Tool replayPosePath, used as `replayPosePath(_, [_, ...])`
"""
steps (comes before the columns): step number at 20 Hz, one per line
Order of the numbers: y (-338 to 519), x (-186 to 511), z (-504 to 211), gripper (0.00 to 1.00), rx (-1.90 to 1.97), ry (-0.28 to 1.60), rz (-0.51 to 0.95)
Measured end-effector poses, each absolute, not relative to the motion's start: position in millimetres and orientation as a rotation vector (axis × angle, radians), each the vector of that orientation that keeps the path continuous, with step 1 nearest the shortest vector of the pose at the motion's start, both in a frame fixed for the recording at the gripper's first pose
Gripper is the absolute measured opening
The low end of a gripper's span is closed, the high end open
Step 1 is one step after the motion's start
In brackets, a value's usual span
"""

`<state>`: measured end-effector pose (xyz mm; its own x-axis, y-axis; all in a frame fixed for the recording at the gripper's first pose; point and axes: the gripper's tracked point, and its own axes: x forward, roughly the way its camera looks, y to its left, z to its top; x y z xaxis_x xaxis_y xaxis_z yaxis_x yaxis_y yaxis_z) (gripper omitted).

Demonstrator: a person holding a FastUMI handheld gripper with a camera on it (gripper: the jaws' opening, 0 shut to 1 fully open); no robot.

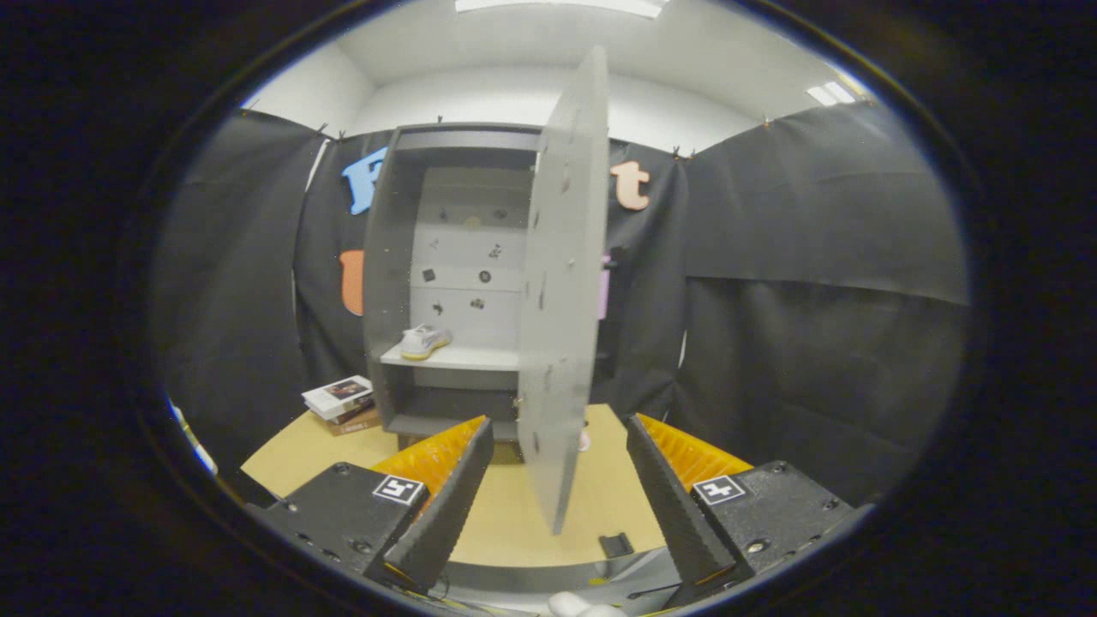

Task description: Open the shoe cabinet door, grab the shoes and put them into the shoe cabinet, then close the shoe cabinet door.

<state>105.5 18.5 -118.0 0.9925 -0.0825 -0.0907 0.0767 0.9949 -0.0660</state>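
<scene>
A grey shoe cabinet (390, 257) stands on the wooden table, beyond my fingers. Its door (561, 283) is swung out towards me, edge-on, and its lower end hangs between my fingers. A white shoe (424, 340) with a yellowish sole rests on the cabinet's shelf (463, 358), at its left side. My gripper (559, 446) is open, its fingers spread either side of the door's bottom corner without pressing on it. A small pinkish thing (584, 441) peeks out behind the door's lower edge; I cannot tell what it is.
A stack of books (340, 399) lies on the table (600, 497) left of the cabinet. Black cloth walls close in the booth on both sides and behind. A small dark clip (615, 544) sits at the table's near edge.
</scene>
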Motion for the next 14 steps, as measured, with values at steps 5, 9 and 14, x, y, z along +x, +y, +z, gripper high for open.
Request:
replayPosePath(5, [54,98,-164,0.99,-0.070,0.233,0.036])
replayPosePath(9, [77,85,-200,0.99,-0.052,0.378,0.146])
replayPosePath(14, [97,76,-236,0.99,-0.036,0.537,0.221])
